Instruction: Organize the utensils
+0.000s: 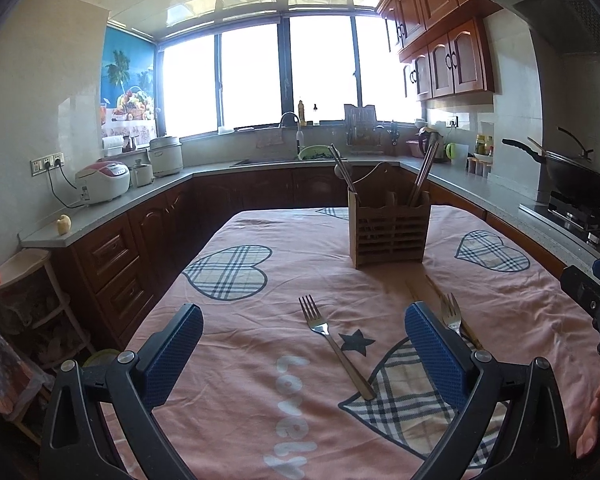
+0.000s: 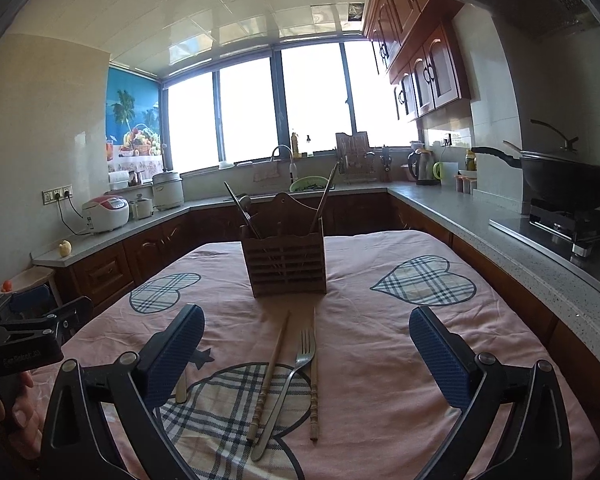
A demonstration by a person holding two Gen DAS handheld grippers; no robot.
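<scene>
Hovering low over the pink tablecloth (image 1: pixel 260 360), the left gripper (image 1: pixel 304 332) stands spread wide with nothing between its blue pads, and in the left wrist view a steel fork (image 1: pixel 334 344) lies on the cloth right in the gap between them, tines pointing away. Farther back stands the wooden utensil caddy (image 1: pixel 390 232), already carrying metal chopsticks (image 1: pixel 424 172) on its right side and some more utensils on its left, so part of the sorting looks done. A second fork (image 1: pixel 452 312) peeks out beside the right-hand finger. Turning to the right wrist view, the right gripper (image 2: pixel 306 334) is likewise released and empty, poised above that second fork (image 2: pixel 288 388), which lies between two wooden chopsticks (image 2: pixel 268 376), one on either side. The same caddy (image 2: pixel 288 264) stands beyond them, well apart. By my reckoning two forks and one pair of wooden chopsticks remain loose on the cloth, and no pickup has begun.
</scene>
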